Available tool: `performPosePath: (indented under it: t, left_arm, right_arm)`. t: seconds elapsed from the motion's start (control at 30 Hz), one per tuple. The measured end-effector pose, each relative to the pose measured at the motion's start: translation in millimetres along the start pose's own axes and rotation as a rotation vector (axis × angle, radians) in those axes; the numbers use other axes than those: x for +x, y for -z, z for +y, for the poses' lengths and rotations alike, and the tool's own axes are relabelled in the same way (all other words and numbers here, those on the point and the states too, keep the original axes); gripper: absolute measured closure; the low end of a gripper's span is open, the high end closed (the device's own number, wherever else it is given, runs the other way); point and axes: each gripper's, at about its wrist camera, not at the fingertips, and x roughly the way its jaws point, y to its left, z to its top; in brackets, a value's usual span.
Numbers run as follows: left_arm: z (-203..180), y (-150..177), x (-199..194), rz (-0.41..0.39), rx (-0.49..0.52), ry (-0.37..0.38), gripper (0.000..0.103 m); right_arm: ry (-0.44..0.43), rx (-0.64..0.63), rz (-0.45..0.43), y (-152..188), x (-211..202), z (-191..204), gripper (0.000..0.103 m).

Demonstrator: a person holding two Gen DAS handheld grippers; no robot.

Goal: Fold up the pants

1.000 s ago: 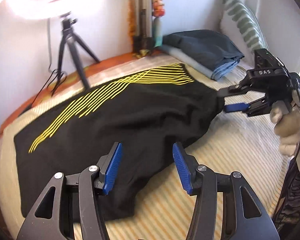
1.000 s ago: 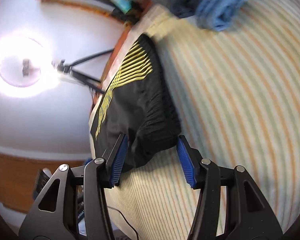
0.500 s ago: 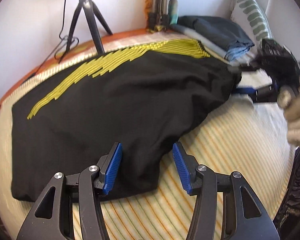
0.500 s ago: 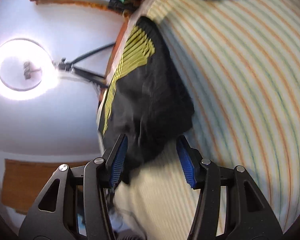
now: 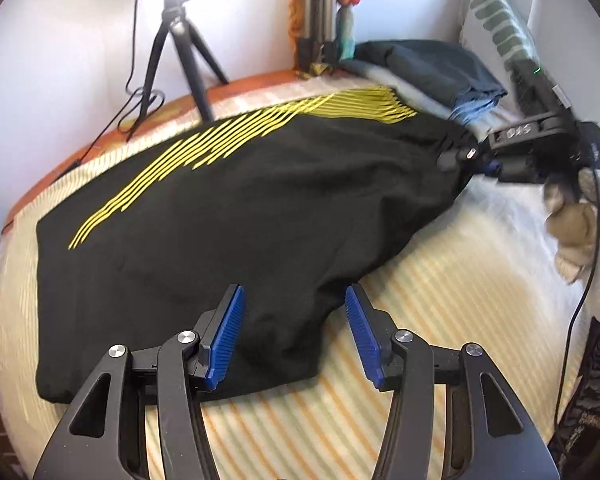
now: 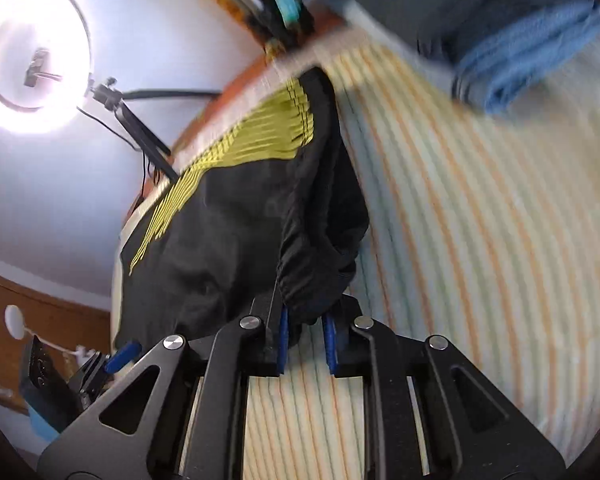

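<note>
Black pants (image 5: 236, 216) with yellow stripes lie spread on the striped bed (image 5: 440, 320). My left gripper (image 5: 294, 334) is open, its blue pads either side of the pants' near hem, just above the cloth. My right gripper (image 6: 305, 338) is shut on the elastic waistband (image 6: 320, 264) of the pants and holds it bunched, a little off the bed. In the left wrist view the right gripper (image 5: 474, 160) shows at the far right end of the pants.
A stack of folded dark and blue clothes (image 5: 432, 72) lies at the bed's far corner beside a striped pillow (image 5: 496, 28). A tripod (image 5: 180, 48) with a ring light (image 6: 32, 60) stands by the wall behind the bed.
My right gripper has closed on the waistband, which it straddled open before. My left gripper has moved closer to the pants' near hem and stays open.
</note>
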Motion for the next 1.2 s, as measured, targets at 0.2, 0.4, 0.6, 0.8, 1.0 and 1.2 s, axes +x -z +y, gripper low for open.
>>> performPosePath:
  t: [0.2,0.4,0.6,0.8,1.0,1.2]
  left_arm:
    - [-44,-32,-4,-0.060,0.112,0.053,0.052]
    - [-112,-69,18,-0.076,0.302,0.112,0.051]
    - [-165,-90,62,-0.026,0.459,0.107,0.050]
    - [-168,-99,108,0.043,0.434,0.068,0.055]
    - [-119,-111,97,-0.031,0.159,0.242,0.089]
    - [-69,-117,75,-0.125,-0.062,0.310,0.089]
  right_arm:
    - [-0.042,0.008,-0.046,-3,-39,-3,0.055]
    - [-0.079,0.027,-0.125,-20,-83,-11,0.051]
    - [-0.100,0.044,-0.151,-47,-99,-22,0.050]
    - [-0.106,0.022,-0.104,-70,-83,-22,0.050]
    - [-0.115,0.004,-0.042,-92,-54,-17,0.047]
    - [-0.110,-0.046,0.017,-104,-22,-5,0.042]
